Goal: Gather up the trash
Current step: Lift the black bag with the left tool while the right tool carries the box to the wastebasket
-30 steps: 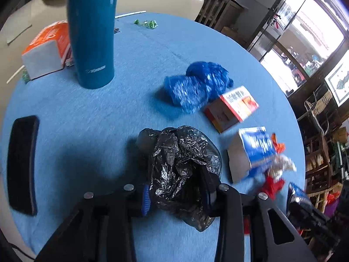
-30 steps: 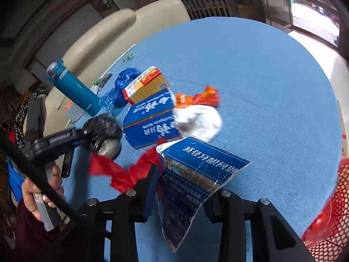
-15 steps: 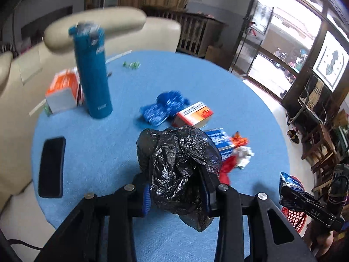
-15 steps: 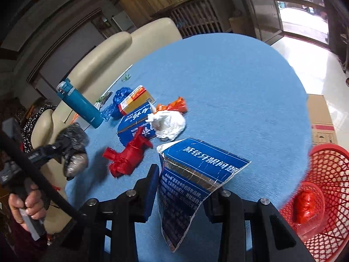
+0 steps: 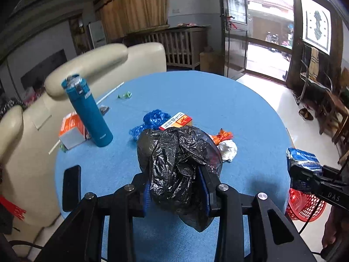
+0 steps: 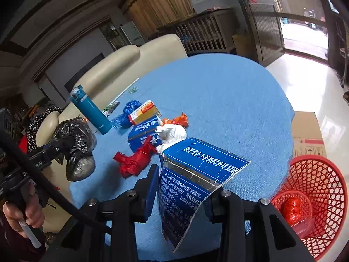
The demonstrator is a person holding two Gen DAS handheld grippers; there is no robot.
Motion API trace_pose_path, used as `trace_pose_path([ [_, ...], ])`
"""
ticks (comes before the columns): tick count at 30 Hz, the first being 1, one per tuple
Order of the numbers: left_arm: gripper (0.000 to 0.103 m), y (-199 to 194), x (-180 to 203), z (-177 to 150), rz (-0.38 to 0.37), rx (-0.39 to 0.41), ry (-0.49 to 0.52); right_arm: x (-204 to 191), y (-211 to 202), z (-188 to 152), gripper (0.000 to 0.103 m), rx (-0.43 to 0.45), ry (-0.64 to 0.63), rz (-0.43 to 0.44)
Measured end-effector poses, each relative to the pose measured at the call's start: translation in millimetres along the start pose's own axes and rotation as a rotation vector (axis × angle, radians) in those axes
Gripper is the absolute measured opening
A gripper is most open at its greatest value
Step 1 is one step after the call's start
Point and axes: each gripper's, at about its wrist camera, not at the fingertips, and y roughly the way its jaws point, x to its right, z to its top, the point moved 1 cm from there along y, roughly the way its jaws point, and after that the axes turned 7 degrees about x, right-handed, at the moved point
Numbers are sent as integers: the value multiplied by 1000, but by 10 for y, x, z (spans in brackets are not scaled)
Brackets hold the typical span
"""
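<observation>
Trash items split between both grippers and the blue round table. Left gripper: jaws clamped on a crumpled black plastic bag, held above the table's near edge. Right gripper: jaws clenched on a torn blue carton piece, also off the table surface, near its edge. Red mesh basket on the floor just beside the table, a red wad inside. On the table, mid-area: red wrapper, white crumpled paper, orange wrapper, blue carton, orange-white box, blue plastic. Teal bottle upright at the table's far-left side; black phone at the left edge.
</observation>
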Motion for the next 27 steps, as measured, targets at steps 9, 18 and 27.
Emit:
trace_pose_path([
  [9,38,-220,178,50,34,49,62,-33,-176,7,39,32,-17,11],
  [18,38,-370,363,104,41,84,108,42,-355,17,39,63,-1,9],
  [27,39,-427,514,129,34,89,147,163,-501,37,39,91,23,7],
])
